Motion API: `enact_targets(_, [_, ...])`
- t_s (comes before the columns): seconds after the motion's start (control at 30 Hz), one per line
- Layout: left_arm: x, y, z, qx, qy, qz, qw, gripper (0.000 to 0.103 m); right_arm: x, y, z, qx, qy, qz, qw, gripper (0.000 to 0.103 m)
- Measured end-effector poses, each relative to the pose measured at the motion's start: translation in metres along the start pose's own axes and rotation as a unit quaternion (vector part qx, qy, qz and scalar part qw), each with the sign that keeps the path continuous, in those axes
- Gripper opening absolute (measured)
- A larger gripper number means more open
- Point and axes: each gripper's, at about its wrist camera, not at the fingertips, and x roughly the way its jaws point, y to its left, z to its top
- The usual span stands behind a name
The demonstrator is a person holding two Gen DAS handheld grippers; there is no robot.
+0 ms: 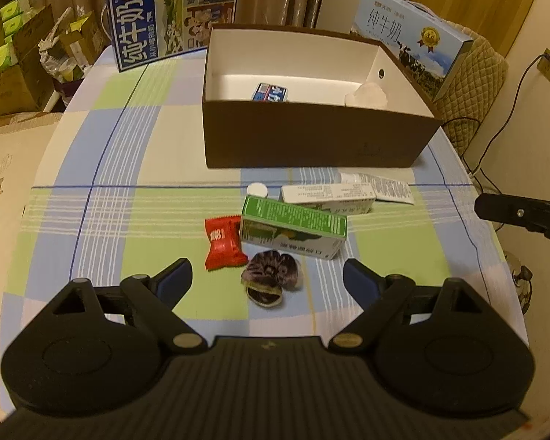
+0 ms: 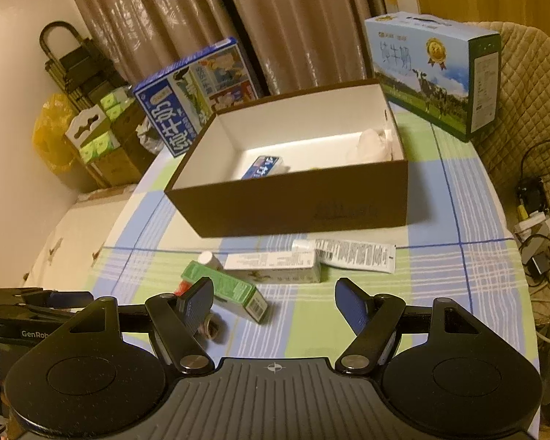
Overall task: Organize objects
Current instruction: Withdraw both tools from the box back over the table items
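Hovering over the loose clutter, both empty: left gripper (image 1: 267, 275) and right gripper (image 2: 274, 299) stand with jaws apart, so this looks like choosing the next piece for the brown box (image 1: 311, 139). Dark hair tie (image 1: 271, 275) lies between the left jaws, red packet (image 1: 223, 242) at eleven o'clock, green carton (image 1: 293, 227) at twelve. Next move probably calls for dropping straight and closing.
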Motion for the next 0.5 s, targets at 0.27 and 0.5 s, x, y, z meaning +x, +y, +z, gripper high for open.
enact_targets(0.27, [0.004, 0.001, -0.012, -0.009, 0.016, 0.011, 0.9998, 0.087, 0.009, 0.002, -0.007, -0.002, 0.016, 0.01, 1.0, 0.071])
enact_targets(0.5, [0.005, 0.002, -0.021, -0.014, 0.025, 0.018, 0.9994, 0.087, 0.019, 0.005, -0.01, -0.007, 0.028, 0.016, 0.999, 0.071])
